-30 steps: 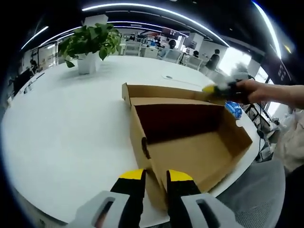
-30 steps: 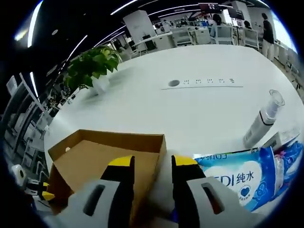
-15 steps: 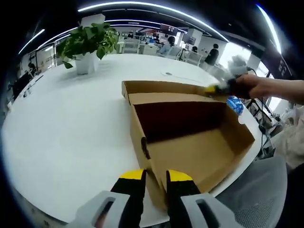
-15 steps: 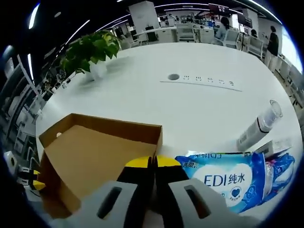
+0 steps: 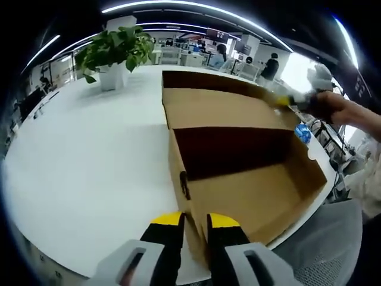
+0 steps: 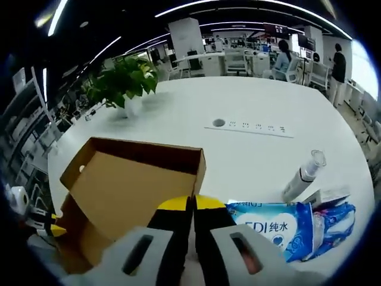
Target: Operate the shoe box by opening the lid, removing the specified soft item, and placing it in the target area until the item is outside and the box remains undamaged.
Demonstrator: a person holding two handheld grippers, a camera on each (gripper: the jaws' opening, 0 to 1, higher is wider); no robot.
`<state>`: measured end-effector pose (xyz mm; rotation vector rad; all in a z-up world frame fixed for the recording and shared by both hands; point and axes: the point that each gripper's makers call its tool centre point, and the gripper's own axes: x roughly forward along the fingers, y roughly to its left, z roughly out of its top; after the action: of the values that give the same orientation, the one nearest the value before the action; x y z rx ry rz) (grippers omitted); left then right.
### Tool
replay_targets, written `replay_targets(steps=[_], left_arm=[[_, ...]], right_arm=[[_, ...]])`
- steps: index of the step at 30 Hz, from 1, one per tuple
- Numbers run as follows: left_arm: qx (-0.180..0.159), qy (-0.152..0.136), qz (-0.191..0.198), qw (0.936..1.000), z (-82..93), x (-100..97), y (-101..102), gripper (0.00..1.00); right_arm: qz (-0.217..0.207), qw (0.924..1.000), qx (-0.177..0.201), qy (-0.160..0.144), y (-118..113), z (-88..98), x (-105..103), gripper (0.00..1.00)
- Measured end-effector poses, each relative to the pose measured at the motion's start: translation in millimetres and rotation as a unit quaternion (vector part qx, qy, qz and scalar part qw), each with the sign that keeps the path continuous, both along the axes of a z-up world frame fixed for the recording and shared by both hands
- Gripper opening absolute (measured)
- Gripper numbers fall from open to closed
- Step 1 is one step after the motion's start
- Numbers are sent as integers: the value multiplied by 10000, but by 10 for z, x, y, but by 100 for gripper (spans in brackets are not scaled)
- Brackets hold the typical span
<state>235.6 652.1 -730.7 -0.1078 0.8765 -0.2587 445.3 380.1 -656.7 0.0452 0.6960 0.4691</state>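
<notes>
my right claw (image 6: 191, 203) clamped on the raised lid (image 6: 128, 187), left claw (image 5: 193, 220) clamped on the box (image 5: 250, 196) wall, wipes (image 6: 274, 229) beside.

The right claw (image 6: 191, 205) has closed and raised the lid (image 5: 223, 107) higher.

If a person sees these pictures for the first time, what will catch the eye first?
Most likely the open cardboard shoe box at the near edge of the white table, its lid raised by the shut right gripper. Next, the blue wipes pack beside the box and the potted plant farther back.
</notes>
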Motion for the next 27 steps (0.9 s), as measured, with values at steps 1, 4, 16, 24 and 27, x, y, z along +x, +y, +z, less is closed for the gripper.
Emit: replay_targets(steps=[1,4,16,24,27], left_arm=[[7,10,32,10000,-3,3,8,14],[10,51,181,9998,-15,13,44,12],[-60,165,581,9982,-36,40,95,8],[-235,166,823,9962,-14,45,5,12],[-340,168,1033,9939,-9,65,1,12]], right_arm=[[40,9999,21,-113,9,70,-16,0],[91,9995,82,-283,25,198,-71,0],[373,9946,137,-955,0,615,-499,0],[730,9891,105,-1278,67,747,-794,0],[875,9869,53,-1351,99,731,-921,0]])
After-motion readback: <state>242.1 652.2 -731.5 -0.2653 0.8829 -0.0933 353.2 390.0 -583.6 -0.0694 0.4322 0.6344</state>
